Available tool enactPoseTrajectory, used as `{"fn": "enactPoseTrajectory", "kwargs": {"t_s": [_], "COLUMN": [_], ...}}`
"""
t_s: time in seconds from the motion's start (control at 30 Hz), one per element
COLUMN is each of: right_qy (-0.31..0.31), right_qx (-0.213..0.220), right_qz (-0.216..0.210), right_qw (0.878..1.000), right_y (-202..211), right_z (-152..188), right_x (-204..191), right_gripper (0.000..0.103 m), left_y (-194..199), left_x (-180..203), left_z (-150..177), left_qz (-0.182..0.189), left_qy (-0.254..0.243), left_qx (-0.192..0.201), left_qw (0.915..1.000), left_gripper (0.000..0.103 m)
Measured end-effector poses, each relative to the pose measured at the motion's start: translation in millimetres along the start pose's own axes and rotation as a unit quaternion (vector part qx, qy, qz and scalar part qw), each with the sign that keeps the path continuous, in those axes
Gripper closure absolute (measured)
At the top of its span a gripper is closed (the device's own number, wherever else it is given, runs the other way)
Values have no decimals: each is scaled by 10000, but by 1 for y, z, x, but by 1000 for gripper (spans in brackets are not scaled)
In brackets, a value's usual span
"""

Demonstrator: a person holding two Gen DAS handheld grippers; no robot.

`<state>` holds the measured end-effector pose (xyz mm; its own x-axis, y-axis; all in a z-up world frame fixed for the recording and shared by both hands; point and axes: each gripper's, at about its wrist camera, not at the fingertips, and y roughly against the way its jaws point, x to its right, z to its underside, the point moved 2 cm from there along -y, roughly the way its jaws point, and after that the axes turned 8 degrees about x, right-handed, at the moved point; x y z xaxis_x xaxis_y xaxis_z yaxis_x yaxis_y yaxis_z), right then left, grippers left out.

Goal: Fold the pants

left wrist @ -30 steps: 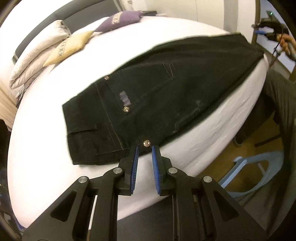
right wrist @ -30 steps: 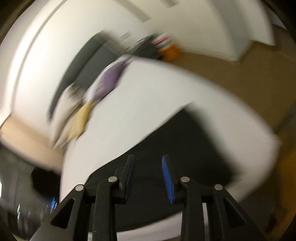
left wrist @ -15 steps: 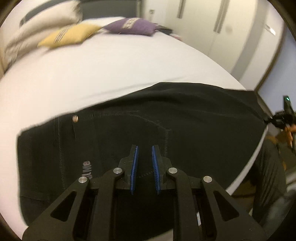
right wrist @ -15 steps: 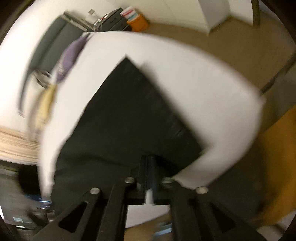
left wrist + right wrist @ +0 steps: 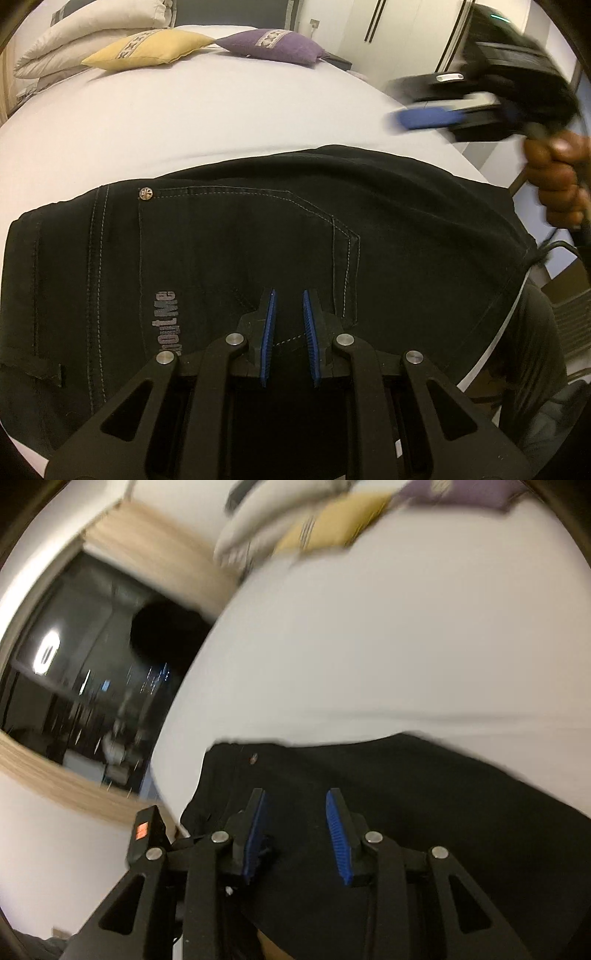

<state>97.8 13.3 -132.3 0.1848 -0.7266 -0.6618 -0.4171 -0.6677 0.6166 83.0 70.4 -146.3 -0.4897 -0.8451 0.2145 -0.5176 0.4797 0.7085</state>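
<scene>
Left wrist view: black jeans (image 5: 258,258) lie folded flat on the white bed (image 5: 184,122). Left gripper (image 5: 288,317) hovers nearly closed, empty; right gripper (image 5: 295,827) is opening, empty. Pinch both layers squarely at the edge.

The pants (image 5: 258,258) are spread flat on the bed (image 5: 221,122), along its near edge. Two cushions (image 5: 147,48) are set side by side at twelve o'clock beyond them, with stacked pillows (image 5: 74,37) at eleven o'clock. The left gripper (image 5: 288,314) is held over the pants at six o'clock; the right gripper (image 5: 424,118) is seen at two o'clock, above the bed.
</scene>
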Motion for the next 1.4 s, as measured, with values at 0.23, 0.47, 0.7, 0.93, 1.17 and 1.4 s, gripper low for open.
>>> {"fn": "enactPoseTrajectory", "kwargs": {"t_s": [0.23, 0.47, 0.7, 0.93, 1.17, 1.4], "right_qy": [-930, -587, -299, -1263, -1010, -1018], "right_qx": [-211, 440, 279, 187, 852, 234], "right_qz": [826, 1596, 273, 512, 620, 27], "right_qw": [9920, 9844, 9988, 9905, 9893, 9945], "right_y": [-58, -18, -23, -36, 65, 68], "right_z": [-15, -24, -3, 8, 28, 122], "right_x": [84, 92, 32, 103, 90, 95], "right_gripper": [103, 92, 56, 103, 53, 71], "left_y": [9, 9, 8, 19, 66, 48], "left_x": [-12, -13, -6, -1, -17, -82], "left_z": [14, 17, 26, 31, 19, 45], "left_qz": [325, 321, 141, 154, -270, -705], "left_qy": [124, 18, -2, 93, 365, 869], "left_qx": [198, 323, 471, 458, 1104, 494], "left_qw": [9992, 9990, 9988, 9988, 9928, 9925], "left_gripper": [88, 88, 88, 88, 88, 88]}}
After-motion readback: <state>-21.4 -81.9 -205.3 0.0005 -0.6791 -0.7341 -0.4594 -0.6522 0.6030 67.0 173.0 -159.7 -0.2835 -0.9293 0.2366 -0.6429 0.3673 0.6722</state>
